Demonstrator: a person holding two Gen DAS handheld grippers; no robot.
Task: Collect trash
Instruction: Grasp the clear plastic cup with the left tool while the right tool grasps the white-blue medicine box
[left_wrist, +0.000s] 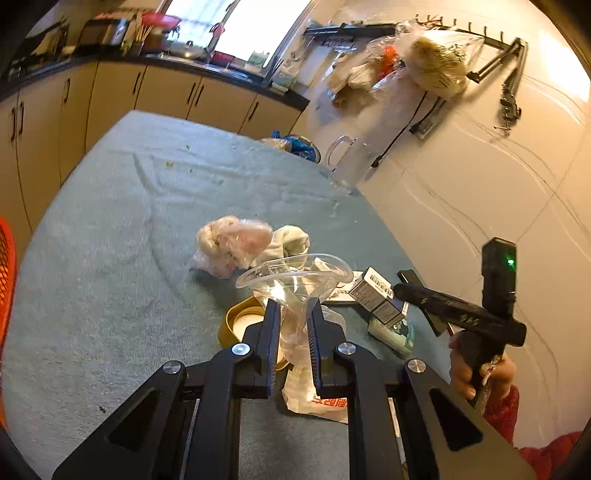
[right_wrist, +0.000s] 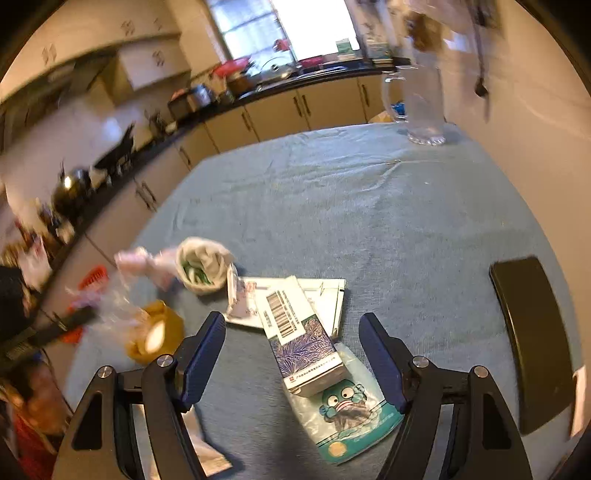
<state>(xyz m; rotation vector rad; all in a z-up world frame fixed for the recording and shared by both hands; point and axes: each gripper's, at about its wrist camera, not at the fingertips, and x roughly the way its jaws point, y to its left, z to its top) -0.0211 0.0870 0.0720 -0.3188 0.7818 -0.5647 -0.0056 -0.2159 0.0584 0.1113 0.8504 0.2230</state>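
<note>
Over on the far left, an orange basket (left_wrist: 6, 295) pokes in at the table's edge, possibly the trash bin, though nothing shows what's inside it. Moving across the grey-green tablecloth (left_wrist: 110, 240), there's a crumpled pink-white plastic bag (left_wrist: 232, 240) lying loose, with a wadded pale wrapper (left_wrist: 291, 240) just beside it. Now the left gripper (left_wrist: 293, 325), and it's got something: both pads are pinched on a clear plastic cup (left_wrist: 295, 280), squashing its body while the rim flares out above the fingertips. A yellow tape roll (left_wrist: 240, 325) sits right under it and a white printed bag (left_wrist: 317, 398) lies below the jaws. Further right, a small barcode carton (right_wrist: 295, 332) rests across a flat white sheet (right_wrist: 325, 291) and overlaps a teal cartoon packet (right_wrist: 347, 417). The right gripper (right_wrist: 291, 354) hangs above that pile, fingers spread wide on either side of the carton, touching nothing. A dark flat object (right_wrist: 528, 339) lies off to the right, and a glass jug (right_wrist: 421, 107) stands at the far corner. By my reckoning we're early on: one piece in hand, most of the litter not yet gathered.
</note>
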